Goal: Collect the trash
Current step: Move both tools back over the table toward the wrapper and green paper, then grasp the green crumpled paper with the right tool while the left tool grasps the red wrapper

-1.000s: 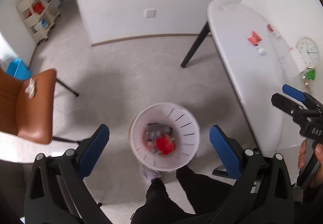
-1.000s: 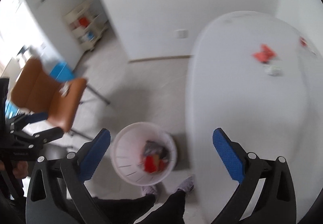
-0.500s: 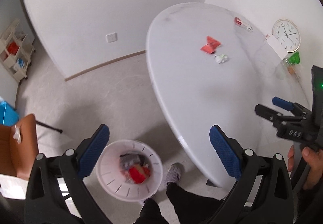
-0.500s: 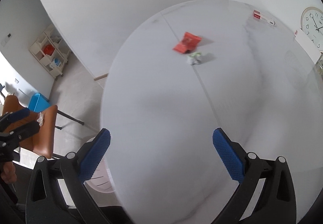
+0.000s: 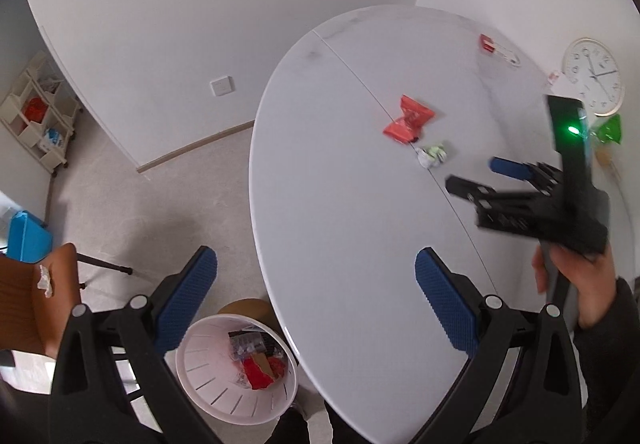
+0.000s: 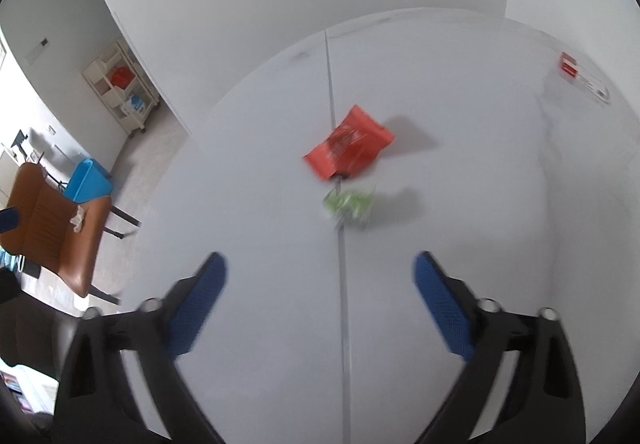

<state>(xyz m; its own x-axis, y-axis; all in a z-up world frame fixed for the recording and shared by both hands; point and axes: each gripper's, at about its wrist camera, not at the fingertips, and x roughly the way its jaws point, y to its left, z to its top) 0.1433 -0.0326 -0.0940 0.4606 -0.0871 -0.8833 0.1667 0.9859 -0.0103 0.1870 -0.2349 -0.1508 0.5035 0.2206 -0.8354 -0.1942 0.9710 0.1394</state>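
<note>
While level, right gripper (image 6: 320, 296) agape.

Clock (image 5: 594, 75) propped at table's (image 5: 340, 212) far edge. Brown chair (image 6: 60, 228), blue bin (image 6: 88, 180), shelf unit (image 6: 120, 84) parked along left wall.

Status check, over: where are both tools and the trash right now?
Left tool open, empty. Right tool open, empty, facing red wrapper and green wrapper on table. Path clear. Bin on floor.
</note>
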